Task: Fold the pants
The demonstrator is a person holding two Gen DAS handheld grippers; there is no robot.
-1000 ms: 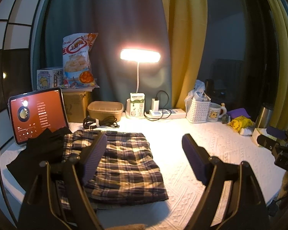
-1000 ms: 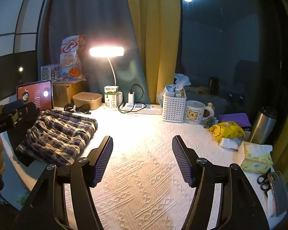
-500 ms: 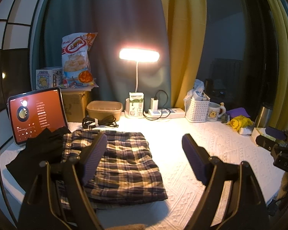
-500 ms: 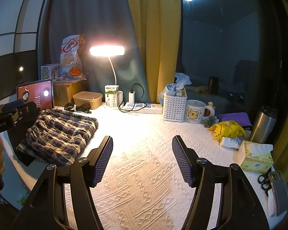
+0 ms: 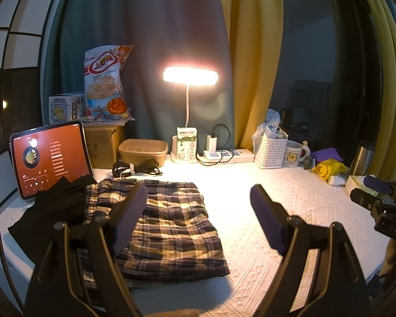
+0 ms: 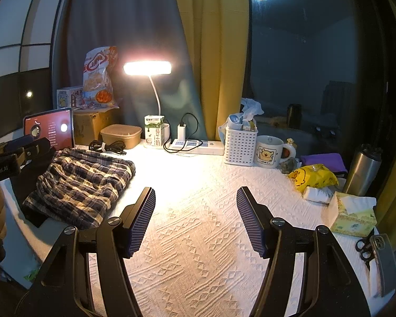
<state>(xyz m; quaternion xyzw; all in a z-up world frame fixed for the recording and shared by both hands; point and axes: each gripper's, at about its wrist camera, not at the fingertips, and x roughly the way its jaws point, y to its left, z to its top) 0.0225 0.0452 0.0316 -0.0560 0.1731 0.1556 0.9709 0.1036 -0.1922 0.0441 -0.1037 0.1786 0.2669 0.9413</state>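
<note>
Plaid pants (image 5: 171, 222) lie folded in a rectangle on the white textured cloth, left of centre; in the right wrist view the plaid pants (image 6: 81, 182) sit at the left. A black garment (image 5: 50, 208) lies against their left side. My left gripper (image 5: 199, 206) hovers open above the pants' right edge, nothing between its fingers. My right gripper (image 6: 195, 211) is open over bare cloth to the right of the pants, holding nothing. Each gripper shows at the edge of the other's view.
A lit tablet (image 5: 50, 158) leans at the left. Along the back stand a lamp (image 5: 190, 78), a brown tub (image 5: 142, 152), a milk carton (image 5: 187, 145), a power strip (image 5: 227, 155), a white basket (image 5: 270, 153) and a mug (image 6: 269, 152). A tissue box (image 6: 352, 215), steel flask (image 6: 363, 169) and scissors (image 6: 364, 248) sit right.
</note>
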